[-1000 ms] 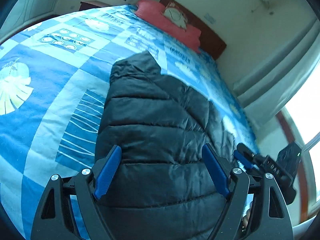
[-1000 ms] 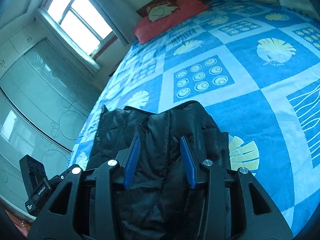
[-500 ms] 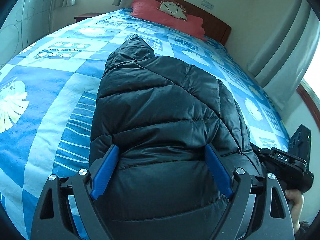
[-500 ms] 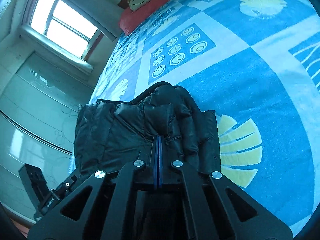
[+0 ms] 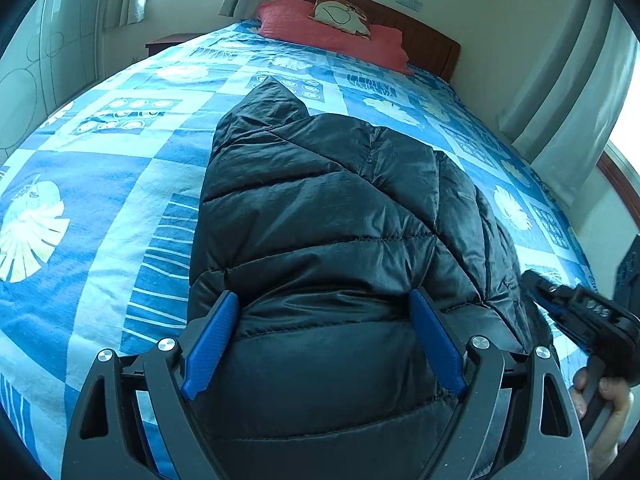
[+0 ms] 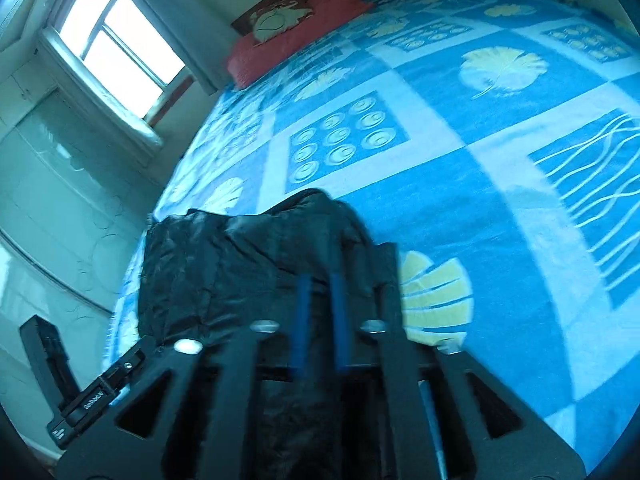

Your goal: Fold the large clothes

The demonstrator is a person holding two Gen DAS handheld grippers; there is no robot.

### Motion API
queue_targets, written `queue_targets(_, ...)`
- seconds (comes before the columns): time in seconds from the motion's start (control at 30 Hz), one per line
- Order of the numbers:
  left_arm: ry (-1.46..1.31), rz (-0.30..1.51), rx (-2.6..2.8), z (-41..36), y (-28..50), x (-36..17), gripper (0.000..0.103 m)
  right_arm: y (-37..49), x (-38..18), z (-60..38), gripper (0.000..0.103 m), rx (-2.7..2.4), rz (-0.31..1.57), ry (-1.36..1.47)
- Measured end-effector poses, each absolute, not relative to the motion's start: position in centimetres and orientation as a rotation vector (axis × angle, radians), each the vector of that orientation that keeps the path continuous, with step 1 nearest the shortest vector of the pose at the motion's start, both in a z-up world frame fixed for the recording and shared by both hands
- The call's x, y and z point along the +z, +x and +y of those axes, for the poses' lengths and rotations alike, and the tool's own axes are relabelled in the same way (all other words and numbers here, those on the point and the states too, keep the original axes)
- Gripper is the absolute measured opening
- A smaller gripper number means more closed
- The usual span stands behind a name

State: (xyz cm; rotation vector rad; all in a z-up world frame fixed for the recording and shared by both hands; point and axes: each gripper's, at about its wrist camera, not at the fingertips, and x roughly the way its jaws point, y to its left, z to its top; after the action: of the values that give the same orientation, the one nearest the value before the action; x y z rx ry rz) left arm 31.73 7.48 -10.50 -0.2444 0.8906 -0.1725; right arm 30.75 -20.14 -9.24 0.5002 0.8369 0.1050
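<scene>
A black quilted puffer jacket [image 5: 320, 208] lies folded lengthwise on the blue patterned bed cover [image 5: 100, 200], its pointed end toward the pillows. My left gripper [image 5: 323, 294] stands open and wide over the jacket's near end, whose padding bulges up between the blue pads. In the right wrist view, which is blurred, the jacket [image 6: 224, 264] is bunched at the bed's left edge. My right gripper [image 6: 320, 278] is opening there, its pads a narrow gap apart, with dark jacket fabric between and under them.
Red pillows [image 5: 332, 36] and a wooden headboard [image 5: 424, 40] close off the far end of the bed. Curtains [image 5: 560, 112] hang on the right. A person's hand [image 5: 604, 400] is at the lower right. A window [image 6: 116, 48] and glass cupboard doors [image 6: 48, 200] stand beside the bed.
The right gripper shut on a fold of the jacket half a second ago; its pads have now parted. The left gripper has rolled level and come slightly closer over the jacket, staying wide.
</scene>
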Motion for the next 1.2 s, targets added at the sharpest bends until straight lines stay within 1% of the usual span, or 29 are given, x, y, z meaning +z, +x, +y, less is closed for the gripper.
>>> queue_targets(0.03,-0.242,0.891,-0.17,7.5,31.7,-10.4,0.085,30.6,-9.1,-20.5,0.06,0.097,0.827,0.493)
queue_targets(0.23,-0.221,0.896,-0.137,7.3,31.0,-9.3,0.085,28.0,-6.8,-20.0,0.061,0.054,0.799,0.413)
queue_targets(0.3,-0.232,0.892,-0.136,7.4,30.3,-8.6,0.085,26.8,-5.7,-19.5,0.065,0.041,0.781,0.373)
queue_targets(0.37,-0.232,0.885,-0.139,7.5,29.3,-7.7,0.085,25.2,-4.6,-18.8,0.072,0.031,0.755,0.33)
queue_targets(0.53,-0.188,0.818,-0.109,7.6,25.5,-5.3,0.085,21.6,-2.9,-16.9,0.079,0.039,0.714,0.249)
queue_targets(0.67,-0.182,0.807,-0.081,8.0,21.9,-4.7,0.085,18.1,-2.9,-15.8,0.082,0.04,0.693,0.194)
queue_targets(0.8,-0.197,0.791,-0.046,8.6,17.8,-4.5,0.085,15.1,-3.4,-14.9,0.082,0.061,0.705,0.183)
queue_targets(0.97,-0.162,0.771,-0.029,8.2,13.9,-4.0,0.085,11.9,-3.6,-13.7,0.086,0.089,0.706,0.155)
queue_targets(1.2,-0.131,0.757,-0.006,7.3,10.2,-3.1,0.086,8.2,-1.8,-13.1,0.091,0.091,0.653,0.122)
